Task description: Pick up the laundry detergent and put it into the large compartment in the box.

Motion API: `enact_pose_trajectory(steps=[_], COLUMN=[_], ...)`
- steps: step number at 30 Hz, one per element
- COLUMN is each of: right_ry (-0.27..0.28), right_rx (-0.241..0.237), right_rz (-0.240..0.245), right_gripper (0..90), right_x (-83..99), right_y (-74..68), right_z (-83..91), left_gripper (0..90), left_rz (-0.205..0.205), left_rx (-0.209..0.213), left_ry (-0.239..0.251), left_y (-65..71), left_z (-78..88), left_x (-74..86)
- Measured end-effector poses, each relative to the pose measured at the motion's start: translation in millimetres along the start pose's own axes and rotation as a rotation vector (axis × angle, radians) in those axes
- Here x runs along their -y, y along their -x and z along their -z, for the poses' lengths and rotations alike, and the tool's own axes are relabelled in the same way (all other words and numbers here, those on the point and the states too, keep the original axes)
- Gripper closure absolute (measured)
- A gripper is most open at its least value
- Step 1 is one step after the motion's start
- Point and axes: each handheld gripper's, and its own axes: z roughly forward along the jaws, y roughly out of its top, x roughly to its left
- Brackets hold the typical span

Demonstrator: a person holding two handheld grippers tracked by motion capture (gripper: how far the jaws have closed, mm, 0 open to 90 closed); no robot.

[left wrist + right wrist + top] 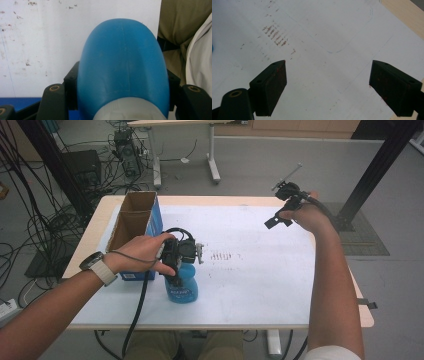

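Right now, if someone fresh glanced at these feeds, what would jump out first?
The bright blue bottle near the table's front edge, clamped in the left tongs; in the left gripper view its rounded body bulges between the black jaws. Next, the right tongs held above the far right of the white table sheet, jaws wide apart with nothing between them. Then the open cardboard box with blue sides at the table's left.

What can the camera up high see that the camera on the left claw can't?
The high view alone has the cardboard box, the right claw held up with open jaws, both arms, a wristwatch and the floor cables. The left claw view alone has a close look at the jaws pressing the bottle's sides, plus tan trousers. Both share the blue bottle and the white tabletop.
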Motion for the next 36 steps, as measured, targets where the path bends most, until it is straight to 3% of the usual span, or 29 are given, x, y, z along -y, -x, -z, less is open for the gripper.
enact_pose_trajectory(steps=[12,17,24,31,36], right_ry=[0.003,0.007,0.009,0.019,0.019], right_rx=[0.0,0.001,0.007,0.012,0.014], right_rz=[-0.006,-0.006,-0.011,-0.005,-0.005], right_gripper=[14.5,14.5,14.5,14.5,14.5], right_x=[1.4,2.0,3.2,3.4,3.0], right_y=[0.4,0.2,-1.0,-5.0,-6.9], right_z=[0.4,2.2,5.6,10.1,11.2], left_gripper=[38.1,38.1,38.0,38.0,37.9], left_rz=[0.015,0.024,0.059,0.114,0.193], left_rx=[-0.003,-0.009,-0.009,-0.024,-0.034], left_ry=[0.017,0.0,0.001,-0.003,0.008], left_y=[0.7,2.9,-0.6,2.4,5.1], left_z=[-0.3,0.8,8.4,25.9,40.8], left_x=[3.4,-0.6,2.6,3.5,5.9])
